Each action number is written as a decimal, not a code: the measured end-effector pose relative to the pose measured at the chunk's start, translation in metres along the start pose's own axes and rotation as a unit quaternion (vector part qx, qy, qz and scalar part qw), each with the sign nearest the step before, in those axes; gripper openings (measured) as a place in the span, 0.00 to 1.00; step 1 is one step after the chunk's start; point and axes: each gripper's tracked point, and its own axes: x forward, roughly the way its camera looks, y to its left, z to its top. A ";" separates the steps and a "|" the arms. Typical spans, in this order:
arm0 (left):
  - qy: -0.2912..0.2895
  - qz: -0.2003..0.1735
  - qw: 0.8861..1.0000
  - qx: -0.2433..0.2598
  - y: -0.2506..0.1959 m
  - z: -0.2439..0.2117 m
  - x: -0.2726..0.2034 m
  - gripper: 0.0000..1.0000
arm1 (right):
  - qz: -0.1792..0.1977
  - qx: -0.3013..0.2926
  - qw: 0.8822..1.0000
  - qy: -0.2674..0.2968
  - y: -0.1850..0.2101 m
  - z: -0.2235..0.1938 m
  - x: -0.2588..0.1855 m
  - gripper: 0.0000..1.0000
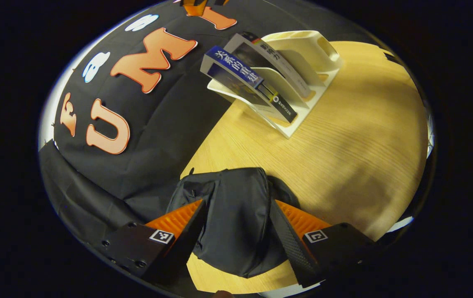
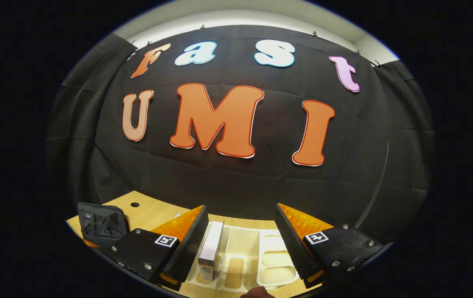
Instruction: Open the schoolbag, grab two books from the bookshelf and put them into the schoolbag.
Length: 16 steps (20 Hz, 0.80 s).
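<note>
The left gripper (image 1: 238,231) hangs wide open, empty, straddling the black schoolbag (image 1: 232,219) on the wooden table (image 1: 344,157). The right gripper (image 2: 242,244), equally spread and empty, hovers over the white bookshelf (image 2: 269,256), nearer the upright books (image 2: 211,248). The bag's zipper is hard to make out.
</note>
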 end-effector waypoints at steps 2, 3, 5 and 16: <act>0.012 0.010 1.000 0.003 0.003 -0.010 0.002 0.98 | 0.002 -0.001 1.000 -0.002 0.001 0.000 -0.001 0.96; 0.017 0.015 1.000 0.003 0.004 -0.016 0.003 0.98 | 0.002 -0.002 1.000 -0.002 0.002 0.001 -0.002 0.96; 0.022 0.021 0.999 0.014 0.003 -0.021 0.008 0.98 | 0.005 -0.004 1.000 -0.001 0.004 0.000 -0.003 0.96; 0.078 0.045 0.995 0.034 0.022 -0.046 0.052 0.68 | 0.024 -0.005 1.000 0.012 0.011 -0.006 -0.001 0.96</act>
